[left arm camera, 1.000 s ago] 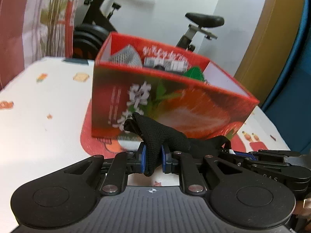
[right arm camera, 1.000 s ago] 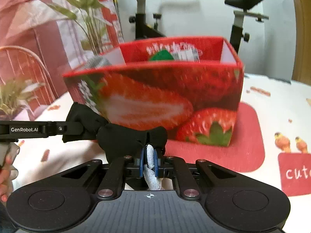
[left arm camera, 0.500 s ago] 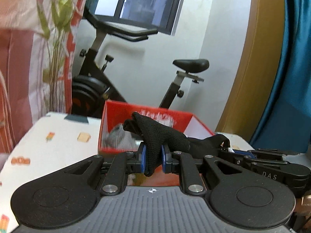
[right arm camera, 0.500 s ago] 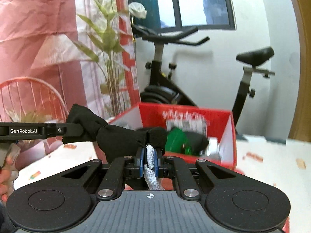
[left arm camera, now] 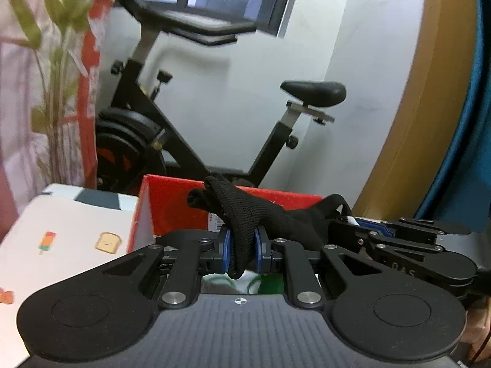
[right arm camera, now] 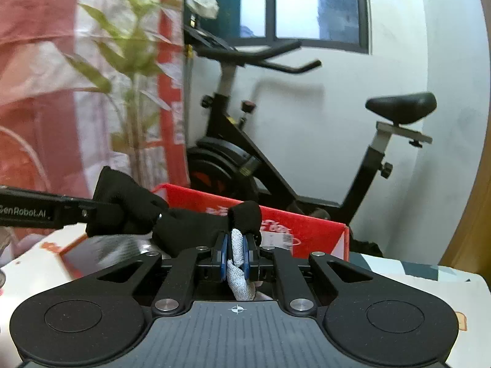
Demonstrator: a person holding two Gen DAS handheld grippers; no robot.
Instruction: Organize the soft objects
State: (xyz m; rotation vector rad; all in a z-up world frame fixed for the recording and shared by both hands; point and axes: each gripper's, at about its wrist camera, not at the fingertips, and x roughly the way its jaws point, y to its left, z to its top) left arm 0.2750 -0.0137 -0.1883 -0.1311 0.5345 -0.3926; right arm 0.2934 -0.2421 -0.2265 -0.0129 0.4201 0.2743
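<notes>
A black knit glove [left arm camera: 245,214] with a grey fingertip [right arm camera: 239,263] hangs stretched between both grippers. My left gripper [left arm camera: 242,251] is shut on one end of it. My right gripper [right arm camera: 236,256] is shut on the other end, at the grey tip. The glove [right arm camera: 184,227] is held above the open red strawberry box [left arm camera: 172,205], which also shows in the right wrist view [right arm camera: 294,230]. Green and pale items [left arm camera: 264,285] lie in the box under the left gripper. Each gripper shows in the other's view, the right one [left arm camera: 408,245] and the left one [right arm camera: 46,211].
The box stands on a white patterned table [left arm camera: 61,233]. A black exercise bike [right arm camera: 245,159] stands behind the table by the white wall. A potted plant [right arm camera: 132,70] and red-and-white curtain are at the left. A wooden door frame [left arm camera: 414,107] is at the right.
Both grippers have risen and moved forward with the glove, from in front of the box's side to above its open top. The grip on the glove is unchanged.
</notes>
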